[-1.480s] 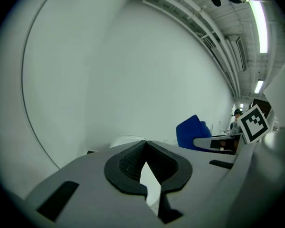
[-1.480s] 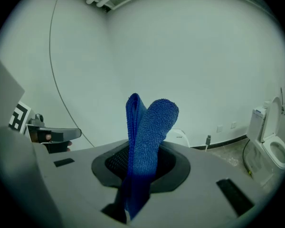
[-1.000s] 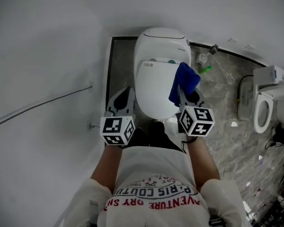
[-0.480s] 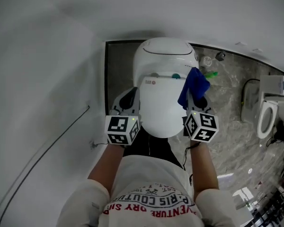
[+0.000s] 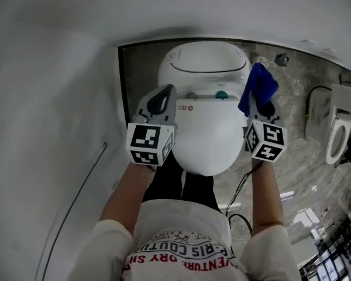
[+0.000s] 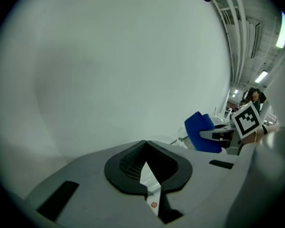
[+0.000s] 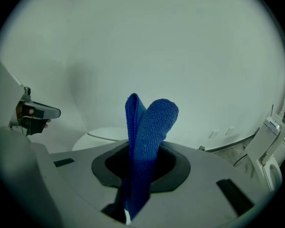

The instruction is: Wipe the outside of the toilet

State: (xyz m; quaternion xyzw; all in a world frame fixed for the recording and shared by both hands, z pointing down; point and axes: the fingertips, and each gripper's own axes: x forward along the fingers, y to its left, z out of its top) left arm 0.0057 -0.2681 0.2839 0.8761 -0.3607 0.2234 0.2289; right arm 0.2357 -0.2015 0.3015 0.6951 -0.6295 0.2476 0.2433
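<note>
White wall (image 5: 47, 69), red-logoed toilet (image 5: 207, 133), blue cloth (image 5: 258, 88) in right tool (image 5: 256, 103)

I am holding a blue cloth (image 5: 258, 85) in my right gripper (image 5: 255, 103) beside the toilet (image 5: 206, 134), left gripper (image 5: 162, 95) hovering opposite.

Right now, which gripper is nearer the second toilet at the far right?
Right. The right gripper, shut on the blue cloth, sits at the near toilet's right flank, toward the second toilet. The left gripper is across it, by the wall.
</note>
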